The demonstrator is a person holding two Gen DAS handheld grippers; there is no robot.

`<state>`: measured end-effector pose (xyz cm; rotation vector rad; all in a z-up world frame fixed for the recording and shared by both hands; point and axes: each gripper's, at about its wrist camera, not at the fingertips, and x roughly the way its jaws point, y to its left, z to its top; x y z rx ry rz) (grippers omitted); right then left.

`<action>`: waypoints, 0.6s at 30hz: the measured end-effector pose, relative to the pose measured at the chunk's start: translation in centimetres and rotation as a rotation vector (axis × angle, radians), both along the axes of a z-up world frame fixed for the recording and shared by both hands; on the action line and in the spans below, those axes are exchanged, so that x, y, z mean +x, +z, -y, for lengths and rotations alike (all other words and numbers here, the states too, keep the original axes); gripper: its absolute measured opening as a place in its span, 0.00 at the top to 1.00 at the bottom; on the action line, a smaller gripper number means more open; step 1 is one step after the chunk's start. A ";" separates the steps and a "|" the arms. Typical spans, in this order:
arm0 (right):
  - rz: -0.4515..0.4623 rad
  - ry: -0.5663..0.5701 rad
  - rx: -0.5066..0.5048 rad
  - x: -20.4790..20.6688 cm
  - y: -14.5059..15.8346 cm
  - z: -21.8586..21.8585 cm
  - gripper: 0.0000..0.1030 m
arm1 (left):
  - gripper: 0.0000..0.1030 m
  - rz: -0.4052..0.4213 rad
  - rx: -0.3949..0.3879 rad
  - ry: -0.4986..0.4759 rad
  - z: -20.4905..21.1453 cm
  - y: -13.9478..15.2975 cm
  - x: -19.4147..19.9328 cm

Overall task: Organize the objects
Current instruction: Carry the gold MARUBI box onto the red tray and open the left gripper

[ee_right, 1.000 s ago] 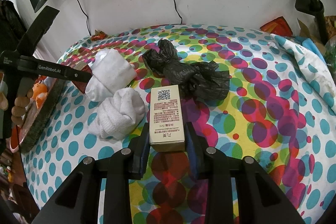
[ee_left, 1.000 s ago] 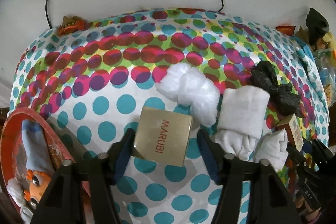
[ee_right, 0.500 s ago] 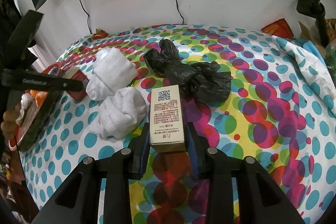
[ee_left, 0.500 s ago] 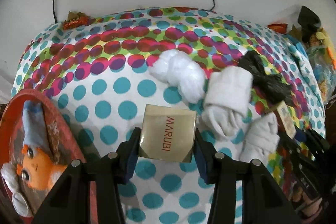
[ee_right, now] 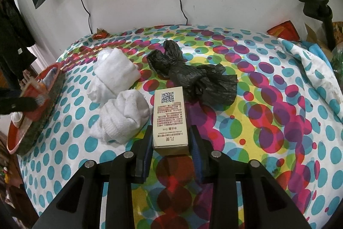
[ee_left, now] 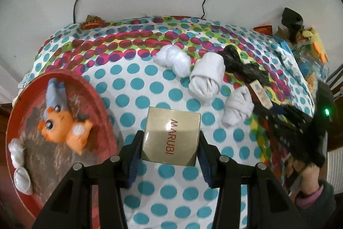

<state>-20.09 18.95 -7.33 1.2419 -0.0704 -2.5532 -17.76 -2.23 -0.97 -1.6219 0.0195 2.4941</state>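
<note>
My left gripper [ee_left: 170,144] is shut on a gold box marked MARUBI [ee_left: 171,136] and holds it above the spotted cloth, right of the red tray [ee_left: 103,104]. The tray holds an orange plush toy [ee_left: 62,119] and white bundles [ee_left: 20,173]. My right gripper [ee_right: 170,143] is shut on a narrow beige box with a QR code [ee_right: 170,117], which also shows in the left wrist view [ee_left: 260,93]. Rolled white socks [ee_right: 116,76] [ee_right: 124,119] and a black plastic bag [ee_right: 193,78] lie just beyond it.
The polka-dot cloth [ee_right: 268,104] covers the table up to a white wall with sockets and hanging cables [ee_right: 181,3]. A black stand [ee_right: 317,8] and clutter sit at the far right. A white fluffy bundle [ee_left: 171,59] lies mid-table. A small orange wrapper [ee_left: 92,23] lies at the back.
My left gripper closed on the gold MARUBI box and lifted it back and leftward, bringing the red tray more into view. My right gripper kept its hold on the narrow box, nearly still.
</note>
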 end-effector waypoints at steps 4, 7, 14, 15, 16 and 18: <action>-0.002 -0.002 0.016 -0.2 0.0 0.2 0.70 | 0.54 0.000 0.004 0.021 1.7 0.8 2.1; -0.003 -0.002 0.027 -0.2 0.0 0.4 0.70 | 0.54 -0.013 0.014 0.049 3.8 1.7 3.8; -0.004 -0.002 0.033 -0.1 -0.1 0.5 0.70 | 0.54 -0.031 -0.012 0.168 10.1 3.5 6.3; -0.005 -0.002 0.036 -0.2 -0.1 0.6 0.69 | 0.54 -0.034 -0.017 0.184 11.0 3.6 6.6; -0.005 -0.002 0.039 -0.2 -0.1 0.6 0.70 | 0.54 -0.034 -0.028 0.198 11.8 3.7 6.8; -0.006 -0.002 0.044 -0.2 -0.1 0.6 0.70 | 0.54 -0.037 -0.055 0.232 13.6 3.6 7.1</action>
